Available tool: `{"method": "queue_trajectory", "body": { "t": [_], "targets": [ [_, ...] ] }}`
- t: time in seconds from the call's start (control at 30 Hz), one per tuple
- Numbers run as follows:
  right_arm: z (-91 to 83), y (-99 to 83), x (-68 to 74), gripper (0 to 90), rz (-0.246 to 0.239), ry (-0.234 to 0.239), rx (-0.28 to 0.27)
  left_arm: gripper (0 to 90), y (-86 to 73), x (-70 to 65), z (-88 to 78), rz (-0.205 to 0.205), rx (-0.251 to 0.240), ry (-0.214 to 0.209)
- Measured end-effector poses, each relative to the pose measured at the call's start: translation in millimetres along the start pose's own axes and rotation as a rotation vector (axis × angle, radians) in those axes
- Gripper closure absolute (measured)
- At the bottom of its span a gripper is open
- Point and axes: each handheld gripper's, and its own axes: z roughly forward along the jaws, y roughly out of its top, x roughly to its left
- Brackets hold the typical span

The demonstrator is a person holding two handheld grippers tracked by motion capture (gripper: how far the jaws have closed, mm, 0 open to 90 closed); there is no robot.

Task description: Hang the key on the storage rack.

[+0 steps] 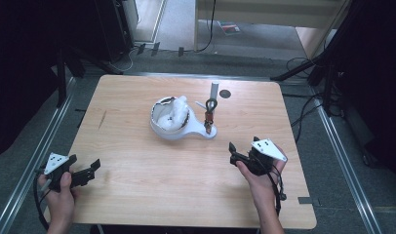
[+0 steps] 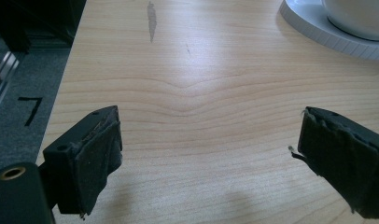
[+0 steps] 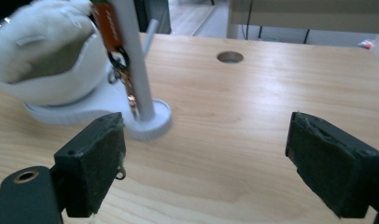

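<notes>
Wooden table (image 1: pixel 137 161) carries a white stand (image 1: pixel 181 127); its post (image 3: pixel 134 60) and hanging key ring (image 3: pixel 118 60) appear close past the right gripper (image 3: pixel 206 154), jaws apart and empty. Left gripper (image 2: pixel 211 154), near left, likewise gapes over bare wood.

table (image 1: pixel 137 161): pale wood, smooth matt grain
stand (image 3: pixel 148 122): white plastic, smooth, ribbed rim
glove (image 3: pixel 43 32): white cloth
pads (image 3: pixel 334 172): frayed dark felt

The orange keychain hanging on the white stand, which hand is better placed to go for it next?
Probably the right. The right gripper sits near the white stand with open jaws facing the orange keychain; the left gripper is at the table's far corner.
</notes>
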Motion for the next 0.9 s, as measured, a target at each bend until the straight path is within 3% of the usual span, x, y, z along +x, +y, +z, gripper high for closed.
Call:
{"method": "queue_trajectory", "body": {
  "t": [0.37,0.6,0.9],
  "targets": [
    [-24.1,-29.1,-33.4,6.9,0.023,-0.038,0.035,7.0,0.0,0.0,-0.1,0.000,0.000,0.000],
    [-39.7,-42.8,-54.1,6.9,0.064,-0.080,0.041,7.0,0.0,0.1,-0.1,0.000,-0.001,0.000],
    [-57.4,-57.1,-76.0,6.8,0.081,-0.115,0.046,7.0,0.0,0.0,-0.1,0.000,-0.001,0.000]
  ]
}}
